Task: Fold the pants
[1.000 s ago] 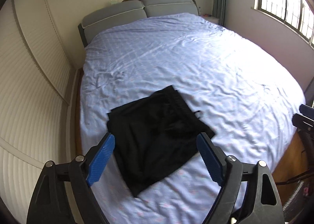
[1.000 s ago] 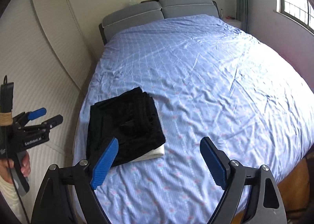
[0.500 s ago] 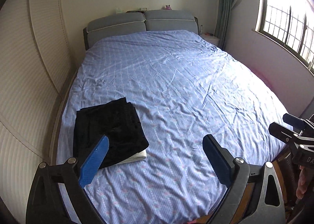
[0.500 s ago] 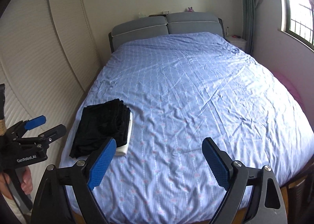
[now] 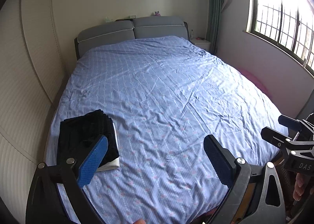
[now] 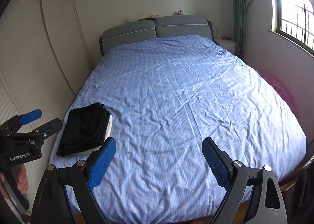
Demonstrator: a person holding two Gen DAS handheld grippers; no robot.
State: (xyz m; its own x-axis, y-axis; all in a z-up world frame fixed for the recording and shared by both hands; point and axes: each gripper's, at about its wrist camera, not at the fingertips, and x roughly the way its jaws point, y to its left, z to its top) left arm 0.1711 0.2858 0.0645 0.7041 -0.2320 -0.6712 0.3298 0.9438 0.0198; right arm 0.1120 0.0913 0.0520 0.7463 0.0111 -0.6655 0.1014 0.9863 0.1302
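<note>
Pants [image 5: 86,137] lie folded into a compact black stack at the near left corner of the bed [image 5: 166,96], resting on a white folded item [image 5: 111,165] whose edge shows beneath them. A second ago they filled the view right in front of the left gripper; now they sit well off to its left, smaller and partly hidden behind its left finger, so both hands have drawn back and away from the pile. In the right wrist view the same stack [image 6: 86,125] sits clear of everything, nothing touching it.

Left gripper [image 5: 155,161] has its jaws wide apart; they have just been opening further, and only blue bedsheet shows between them. Right gripper [image 6: 159,163] also stands wide apart with nothing between its pads, pointing down at the bare middle of the bed. Each gripper shows in the other's view, off to the side and apart from the cloth, with a hand [image 6: 20,178] around the left one's handle.

Judging by the tidy, squared shape of the stack and both grippers empty and retreated, the folding looks finished and the pants placed; what remains, if anything, is only to leave them alone.

Beyond the bed, a grey headboard [image 5: 131,29] stands at the far wall, slatted wardrobe doors [image 5: 23,86] run along the left, and a barred window [image 5: 282,19] lights the right side.
</note>
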